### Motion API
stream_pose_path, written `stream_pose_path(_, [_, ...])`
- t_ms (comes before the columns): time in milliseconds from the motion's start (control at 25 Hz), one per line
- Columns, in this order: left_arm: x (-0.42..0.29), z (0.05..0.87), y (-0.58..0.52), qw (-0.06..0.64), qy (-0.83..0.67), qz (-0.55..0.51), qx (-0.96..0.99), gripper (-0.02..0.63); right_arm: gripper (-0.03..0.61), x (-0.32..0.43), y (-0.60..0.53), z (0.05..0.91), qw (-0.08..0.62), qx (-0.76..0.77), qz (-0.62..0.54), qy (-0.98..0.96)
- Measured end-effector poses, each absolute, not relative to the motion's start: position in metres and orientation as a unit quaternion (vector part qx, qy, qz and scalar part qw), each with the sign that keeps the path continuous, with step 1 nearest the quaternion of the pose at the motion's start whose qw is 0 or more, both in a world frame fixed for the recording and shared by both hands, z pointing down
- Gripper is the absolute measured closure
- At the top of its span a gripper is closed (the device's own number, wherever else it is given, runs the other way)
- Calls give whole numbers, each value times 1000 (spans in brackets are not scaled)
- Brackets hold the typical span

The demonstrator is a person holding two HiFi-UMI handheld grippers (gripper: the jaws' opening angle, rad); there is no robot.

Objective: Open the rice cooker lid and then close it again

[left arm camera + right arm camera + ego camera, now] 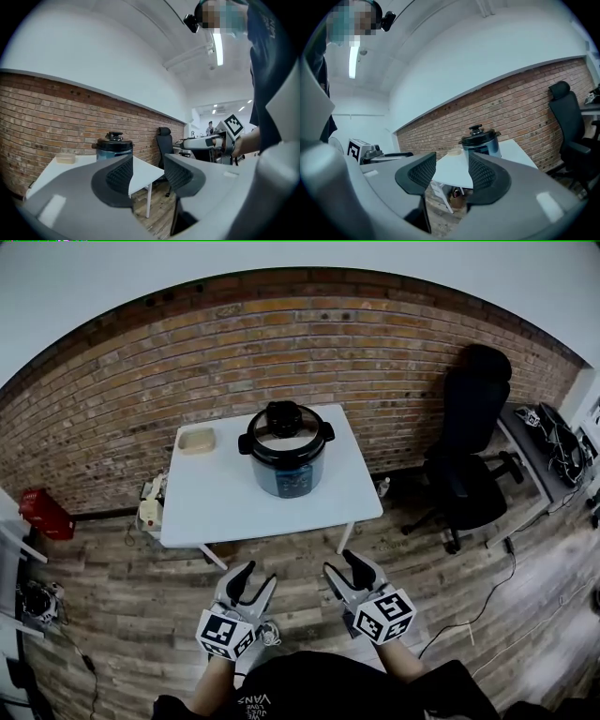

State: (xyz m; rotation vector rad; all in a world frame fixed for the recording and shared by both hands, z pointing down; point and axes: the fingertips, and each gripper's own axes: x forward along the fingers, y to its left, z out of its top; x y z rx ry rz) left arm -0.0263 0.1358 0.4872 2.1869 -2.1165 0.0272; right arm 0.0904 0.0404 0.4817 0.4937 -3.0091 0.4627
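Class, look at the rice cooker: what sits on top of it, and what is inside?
A dark lid with a black knob covers the rice cooker. With the lid on, its inside cannot be seen.

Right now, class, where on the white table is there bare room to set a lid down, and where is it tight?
The front half of the table, between the rice cooker and the near edge, is bare, as is the left side in front of the beige container. Tight: the gap between container and cooker.
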Motion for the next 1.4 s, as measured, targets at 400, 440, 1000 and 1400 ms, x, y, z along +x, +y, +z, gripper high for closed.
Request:
stream_pose_path(400, [-121, 480, 112, 56, -639, 19, 767, 436, 370, 7, 23, 477, 10, 230, 168, -959])
stream_pose_path(440, [-130, 481, 111, 58, -634, 20, 771, 436, 370, 2, 23, 478, 10, 237, 171, -956])
stream_pose_path(1000, [-184, 491, 64, 78, -605, 8, 792, 436, 371, -36, -4, 484, 22, 279, 182, -943])
stream_pose_path(1400, [-195, 486, -13, 71, -632, 7, 772, 436, 371, -53, -78, 480, 27, 240, 176, -954])
